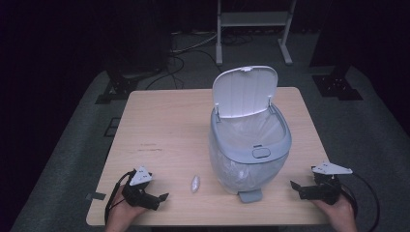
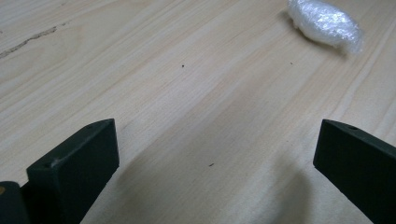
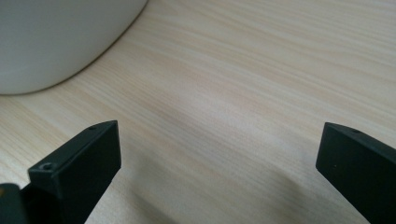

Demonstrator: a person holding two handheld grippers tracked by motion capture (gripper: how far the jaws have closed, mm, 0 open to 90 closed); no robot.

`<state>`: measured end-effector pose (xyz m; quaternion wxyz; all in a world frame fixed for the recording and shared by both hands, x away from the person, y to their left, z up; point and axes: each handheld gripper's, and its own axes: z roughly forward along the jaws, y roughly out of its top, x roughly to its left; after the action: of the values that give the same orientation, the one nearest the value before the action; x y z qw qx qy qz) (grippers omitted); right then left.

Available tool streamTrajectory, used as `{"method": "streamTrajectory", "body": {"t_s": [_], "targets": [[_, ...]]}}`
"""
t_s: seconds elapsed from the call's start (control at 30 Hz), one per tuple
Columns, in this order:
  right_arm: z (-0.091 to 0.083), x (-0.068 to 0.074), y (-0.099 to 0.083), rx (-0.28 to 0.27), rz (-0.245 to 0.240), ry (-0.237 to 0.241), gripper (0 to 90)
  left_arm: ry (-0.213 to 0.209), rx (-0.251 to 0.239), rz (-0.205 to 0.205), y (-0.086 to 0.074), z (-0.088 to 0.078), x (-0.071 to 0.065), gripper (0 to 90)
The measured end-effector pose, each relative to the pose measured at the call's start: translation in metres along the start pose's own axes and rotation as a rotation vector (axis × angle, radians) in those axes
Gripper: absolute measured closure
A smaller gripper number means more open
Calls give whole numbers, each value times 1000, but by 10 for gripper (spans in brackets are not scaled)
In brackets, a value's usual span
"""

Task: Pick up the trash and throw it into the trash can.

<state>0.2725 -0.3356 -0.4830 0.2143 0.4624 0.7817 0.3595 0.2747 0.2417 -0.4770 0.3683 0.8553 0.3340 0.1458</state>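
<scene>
A small white pedal bin stands on the wooden table, its lid raised and a clear liner bag inside. A crumpled wad of clear plastic lies on the table left of the bin's pedal. My left gripper rests near the front left edge, open and empty, its jaws pointing right toward the wad. In the left gripper view the wad lies ahead at the upper right. My right gripper sits open and empty at the front right, pointing left at the bin.
A white metal stand and cables lie on the grey floor beyond the table. Black stand bases sit at the far left and far right. A faint dark mark shows on the tabletop.
</scene>
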Motion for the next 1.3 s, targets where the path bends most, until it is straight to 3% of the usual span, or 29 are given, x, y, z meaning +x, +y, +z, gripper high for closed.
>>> {"method": "streamTrajectory", "body": {"t_s": [0.13,0.37,0.8,1.3], "targets": [[3,-1,-2,16,-6,-7,0,-7,-10,-12,4,-2,-4,0],[6,-2,-2,68,1,-7,0,-25,-15,2,14,-2,-13,0],[7,-3,-2,73,27,-9,0,-69,-53,12,36,6,-34,0],[6,-3,-2,73,28,-10,0,-103,-65,3,54,29,-52,0]]}}
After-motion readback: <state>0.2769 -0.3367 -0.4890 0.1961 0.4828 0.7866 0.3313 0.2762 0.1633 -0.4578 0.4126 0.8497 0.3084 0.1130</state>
